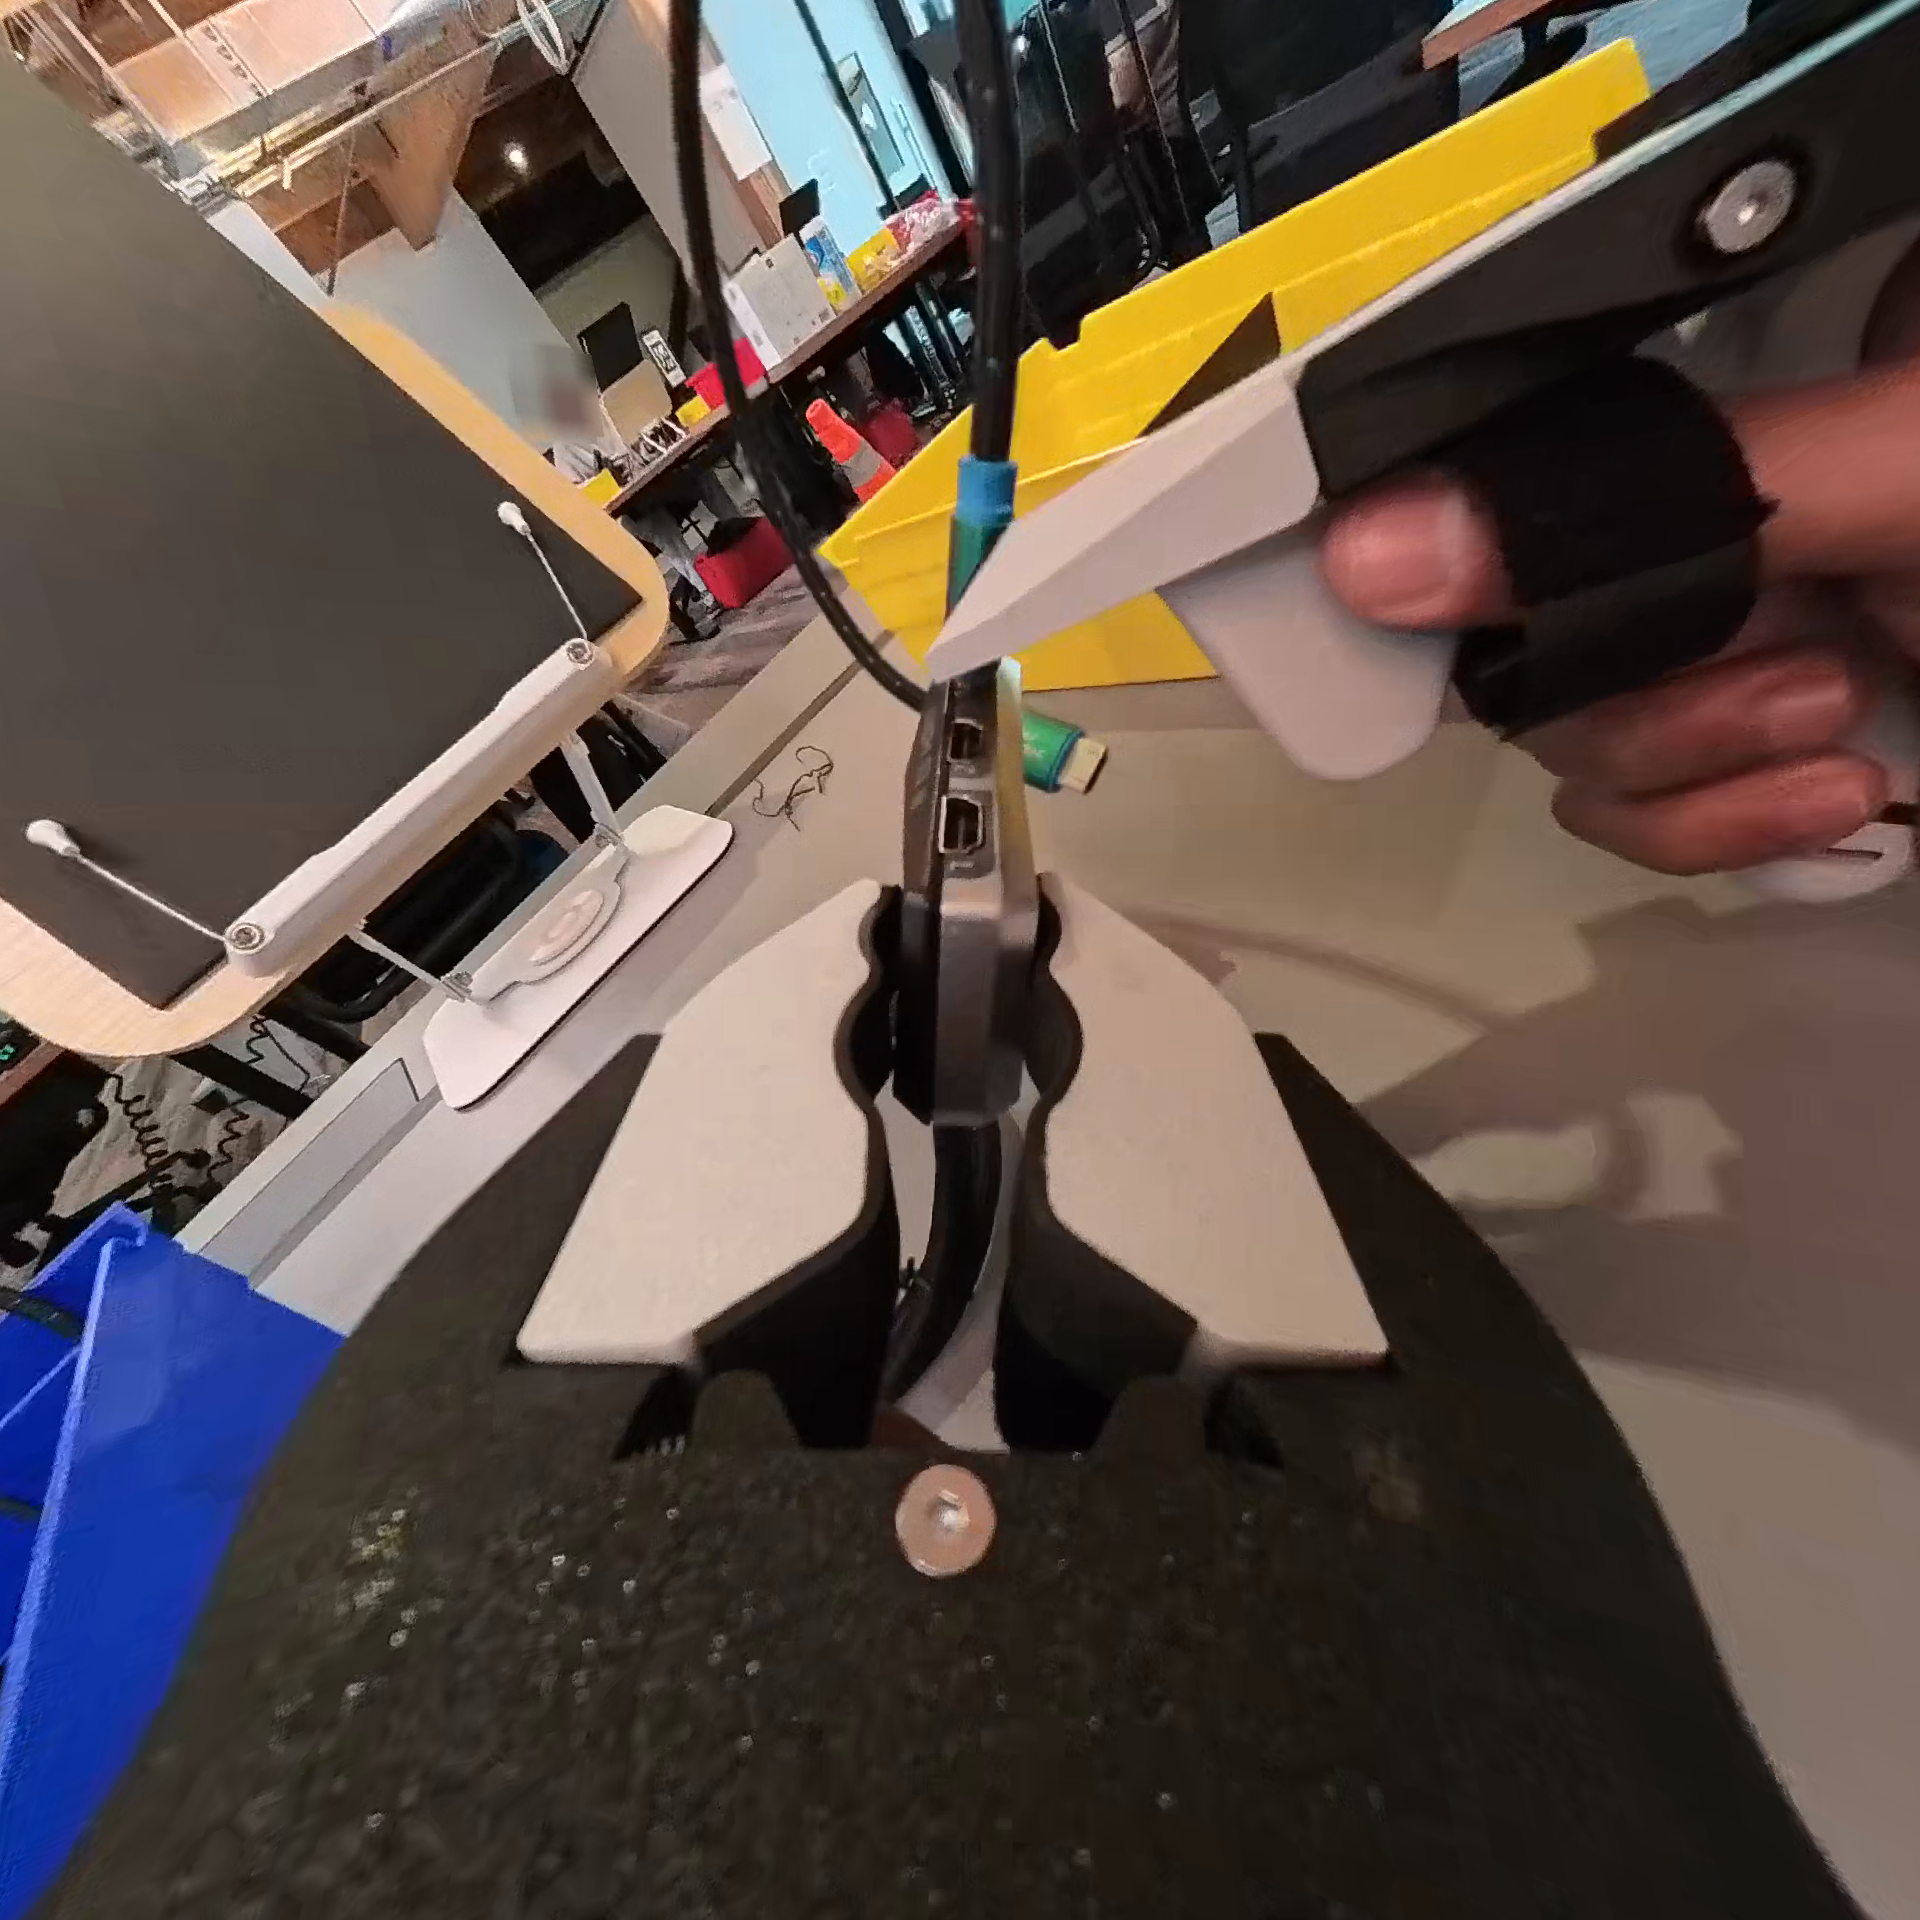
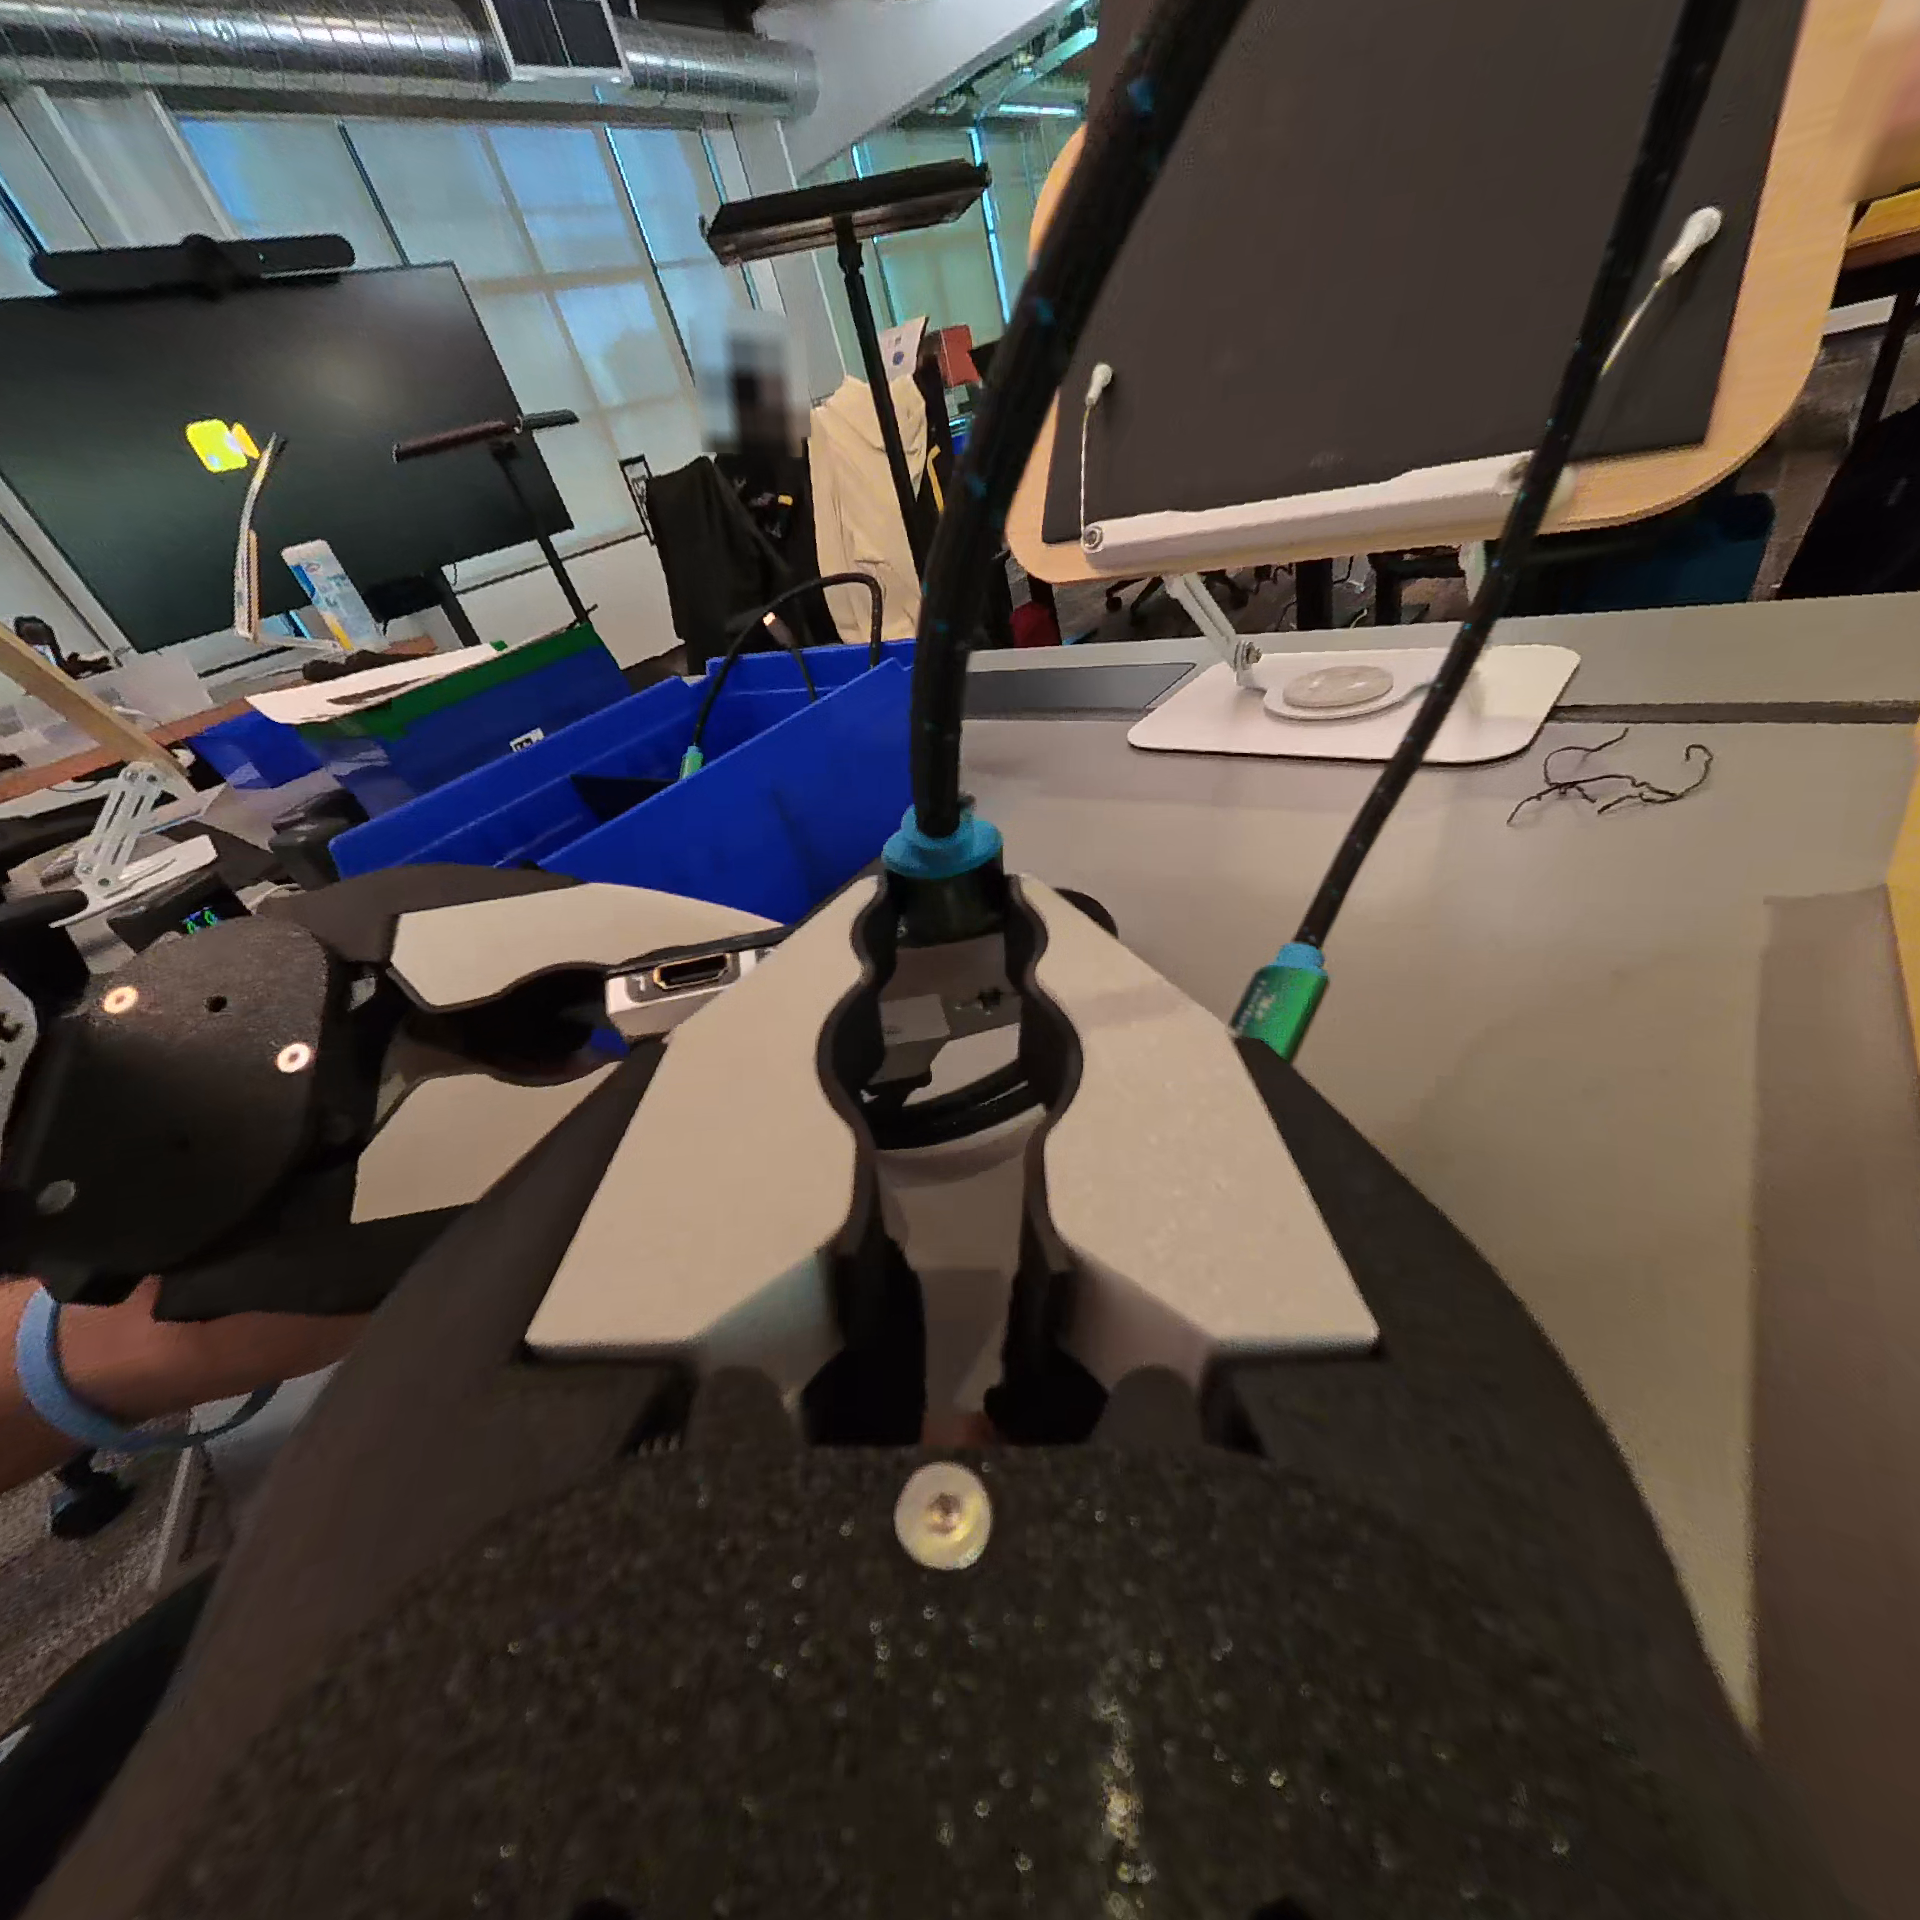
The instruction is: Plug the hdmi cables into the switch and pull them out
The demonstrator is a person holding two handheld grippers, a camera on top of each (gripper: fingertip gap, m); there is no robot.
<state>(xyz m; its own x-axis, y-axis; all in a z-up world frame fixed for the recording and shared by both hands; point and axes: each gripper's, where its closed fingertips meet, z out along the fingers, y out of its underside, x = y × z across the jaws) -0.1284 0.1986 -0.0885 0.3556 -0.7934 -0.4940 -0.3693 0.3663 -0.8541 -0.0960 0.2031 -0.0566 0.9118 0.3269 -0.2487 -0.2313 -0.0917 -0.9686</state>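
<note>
My left gripper (image 1: 966,920) is shut on the dark grey HDMI switch (image 1: 961,997), held edge-on above the table, with two empty ports (image 1: 961,831) facing left. My right gripper (image 2: 945,904) is shut on a green HDMI plug with a blue collar (image 2: 940,847), right at the switch's far end (image 2: 935,1023). In the left wrist view that plug (image 1: 977,530) stands above the switch, and a right finger (image 1: 1122,540) hides where they meet. A second green plug (image 1: 1049,748) lies on the table; it also shows in the right wrist view (image 2: 1278,997).
A yellow bin (image 1: 1143,343) stands behind the switch. A black pad on a white stand (image 1: 582,935) is at the left. A blue bin (image 2: 665,790) sits off the table's edge. Loose black thread (image 2: 1600,784) lies on the grey table (image 2: 1455,1039). A person's hand (image 1: 1714,727) holds the right gripper. One gripper's finger ends stand about 5 cm off the other's.
</note>
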